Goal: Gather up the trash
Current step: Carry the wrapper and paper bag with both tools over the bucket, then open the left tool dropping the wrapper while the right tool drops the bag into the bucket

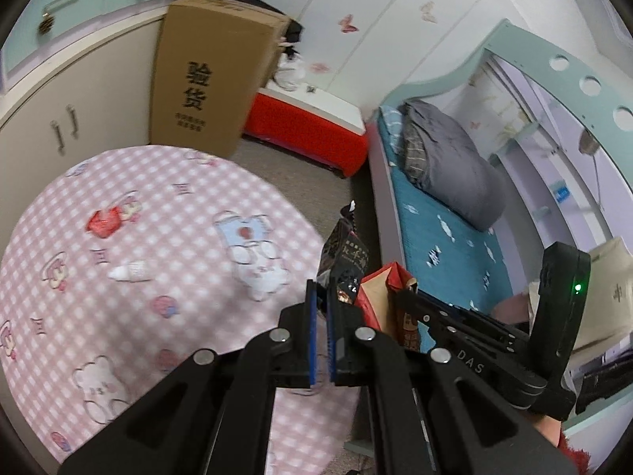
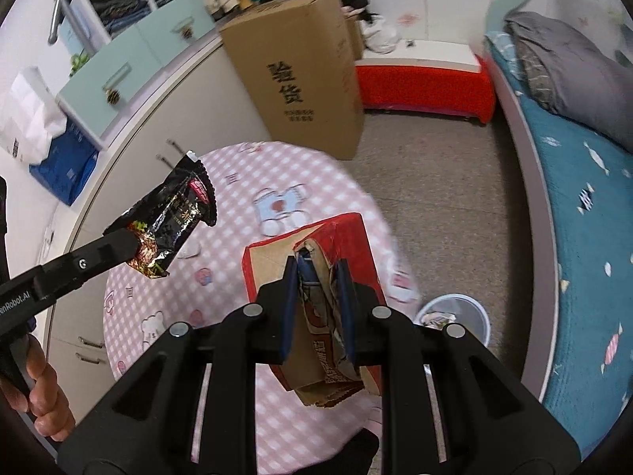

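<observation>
Left gripper (image 1: 321, 340): closed on a black foil snack wrapper (image 1: 345, 255); the wrapper is pinched at its lower end and held in the air past the right edge of the table.
Right gripper (image 2: 316, 308): clamped on a flattened red-and-brown paper carton (image 2: 316, 245); the carton is carried above the table's right edge, its printed flap gripped between the blue pads (image 2: 343, 297).
Table (image 1: 170, 206): round, covered by a pink checked cloth with bear prints.
Left on the table: a red crumpled wrapper (image 1: 103, 225) toward the far left part; a small white bottle-shaped piece (image 1: 130, 270) lying near the middle.
Bin (image 2: 459, 312): a pale round waste basket is seen on the floor just beside the table's right edge, with scraps inside.
Surroundings: a tall cardboard box (image 1: 213, 75) stands on the floor behind the table; a bed with a teal sheet (image 1: 447, 237) is to the right.
</observation>
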Demonstrator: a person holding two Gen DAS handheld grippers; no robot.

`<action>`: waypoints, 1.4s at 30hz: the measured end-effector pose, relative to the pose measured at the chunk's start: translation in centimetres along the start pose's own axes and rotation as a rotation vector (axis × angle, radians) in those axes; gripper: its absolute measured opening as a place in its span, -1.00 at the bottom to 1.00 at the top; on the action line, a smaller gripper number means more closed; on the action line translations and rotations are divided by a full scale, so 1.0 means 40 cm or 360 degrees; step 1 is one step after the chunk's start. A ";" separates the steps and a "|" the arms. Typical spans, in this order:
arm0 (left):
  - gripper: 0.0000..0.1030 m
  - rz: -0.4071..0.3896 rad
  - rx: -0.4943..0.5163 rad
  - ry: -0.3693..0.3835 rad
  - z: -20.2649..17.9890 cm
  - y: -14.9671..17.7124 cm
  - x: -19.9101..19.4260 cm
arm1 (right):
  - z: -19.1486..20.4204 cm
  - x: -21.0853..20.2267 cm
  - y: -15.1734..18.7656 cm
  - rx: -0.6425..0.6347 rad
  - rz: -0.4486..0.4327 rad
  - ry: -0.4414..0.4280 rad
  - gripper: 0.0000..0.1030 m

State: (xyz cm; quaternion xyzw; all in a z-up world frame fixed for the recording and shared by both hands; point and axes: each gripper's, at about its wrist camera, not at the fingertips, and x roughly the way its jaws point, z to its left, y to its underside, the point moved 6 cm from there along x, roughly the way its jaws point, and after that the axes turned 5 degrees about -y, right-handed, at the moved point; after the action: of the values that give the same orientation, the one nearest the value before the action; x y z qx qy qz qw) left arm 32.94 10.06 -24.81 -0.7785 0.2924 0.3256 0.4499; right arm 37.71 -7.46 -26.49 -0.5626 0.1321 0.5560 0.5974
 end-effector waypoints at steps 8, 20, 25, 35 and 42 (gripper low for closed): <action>-0.93 0.0073 0.0107 0.0076 -0.192 0.042 0.059 | -0.197 -0.118 0.041 0.0164 -0.0082 0.0078 -0.63; -0.93 0.0228 0.0188 0.0127 -0.393 0.091 0.189 | -0.456 -0.230 0.108 0.0421 -0.0168 0.0165 -0.63; -0.93 0.0273 0.0246 0.0102 -0.451 0.101 0.230 | -0.527 -0.233 0.120 0.0506 -0.0172 0.0142 -0.62; -0.93 0.0366 0.0323 0.0037 -0.501 0.116 0.303 | -0.595 -0.195 0.120 0.0608 -0.0159 0.0101 -0.04; -0.93 0.0418 0.0349 0.0025 -0.539 0.126 0.352 | -0.620 -0.207 0.118 0.0600 -0.0156 0.0113 0.04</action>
State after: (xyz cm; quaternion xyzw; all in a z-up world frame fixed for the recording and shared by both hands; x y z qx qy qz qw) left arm 43.10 -13.56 -29.95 -0.6823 0.4289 0.3416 0.4835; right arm 42.60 -33.24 -30.74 -0.4658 0.2272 0.4715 0.7135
